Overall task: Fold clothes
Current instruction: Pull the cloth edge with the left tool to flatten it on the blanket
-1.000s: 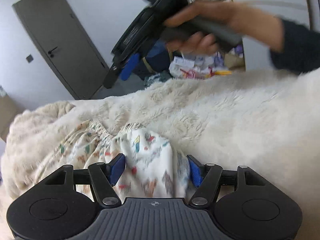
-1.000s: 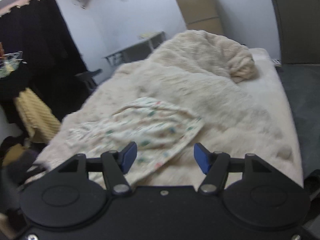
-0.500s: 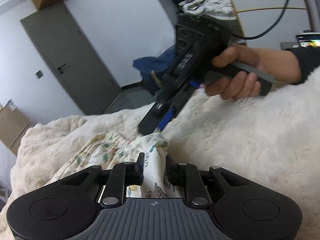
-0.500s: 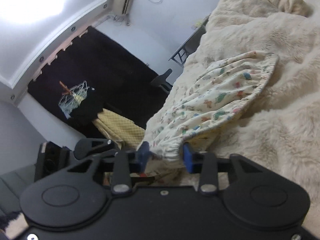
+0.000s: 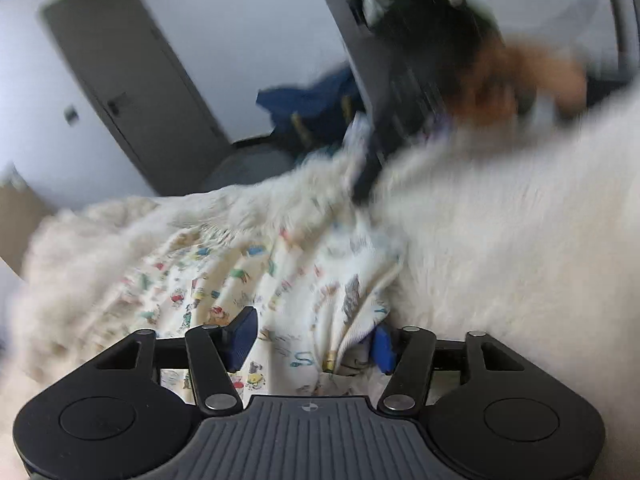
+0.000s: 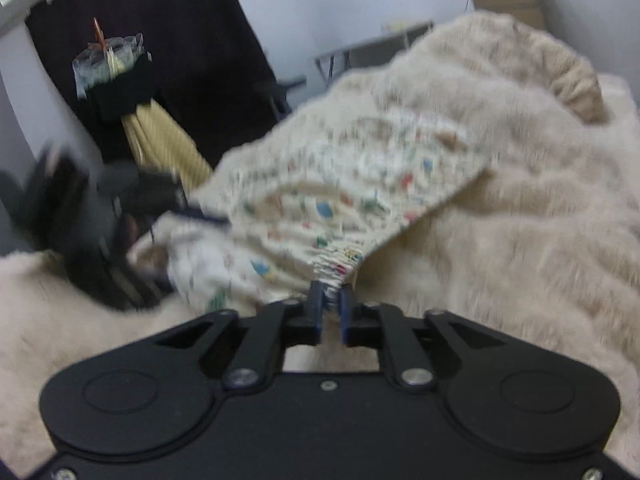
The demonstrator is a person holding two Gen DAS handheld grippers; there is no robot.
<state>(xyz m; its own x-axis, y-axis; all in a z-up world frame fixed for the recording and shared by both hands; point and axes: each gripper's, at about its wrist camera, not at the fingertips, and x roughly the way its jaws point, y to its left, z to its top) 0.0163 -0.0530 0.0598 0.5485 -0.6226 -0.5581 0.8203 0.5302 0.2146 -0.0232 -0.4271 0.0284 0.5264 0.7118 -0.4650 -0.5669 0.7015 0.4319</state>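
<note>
A cream garment (image 5: 248, 272) printed with small colourful pictures lies crumpled on a fluffy cream blanket (image 5: 500, 248). My left gripper (image 5: 312, 332) is open, and a fold of the garment lies loosely between its blue pads (image 5: 240, 336). My right gripper (image 6: 330, 298) is shut on the gathered elastic edge of the garment (image 6: 360, 184), which stretches away from it over the blanket (image 6: 540, 240). In the left wrist view the right gripper (image 5: 400, 100) and the hand (image 5: 520, 76) holding it are blurred, at the garment's far end. The left gripper (image 6: 100, 240) shows blurred in the right wrist view.
A bunched-up mound of blanket (image 6: 560, 72) rises at the far end of the bed. A grey door (image 5: 132, 92) and a heap of blue cloth (image 5: 312, 108) lie beyond the bed. A dark curtain (image 6: 192, 40), a yellow textile (image 6: 160, 136) and a desk (image 6: 380, 40) stand on the other side.
My left gripper, shut on the garment half a second ago, has opened. My right gripper has closed fully on the elastic edge. Both views are blurred by motion.
</note>
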